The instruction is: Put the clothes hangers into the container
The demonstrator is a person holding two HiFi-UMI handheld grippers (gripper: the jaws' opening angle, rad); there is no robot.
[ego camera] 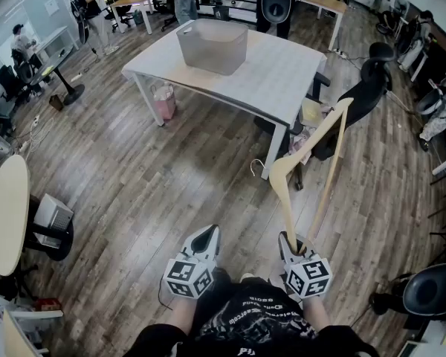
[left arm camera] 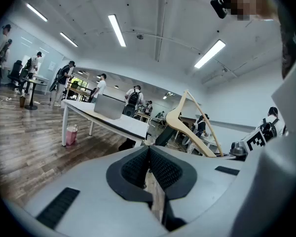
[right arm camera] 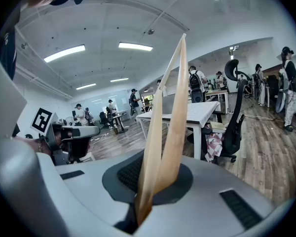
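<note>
A pale wooden clothes hanger stands up from my right gripper, which is shut on one corner of it. In the right gripper view the wooden hanger rises from between the closed jaws. Its metal hook points left near the table leg. My left gripper is beside the right one, shut with nothing in it; in the left gripper view the left gripper has its pads pressed together and the hanger shows to the right. The grey container sits far ahead on the white table.
A black office chair with cloth on it stands right of the table. A pink bin sits under the table's left side. A round table and a box are at left. Several people stand at desks in the back.
</note>
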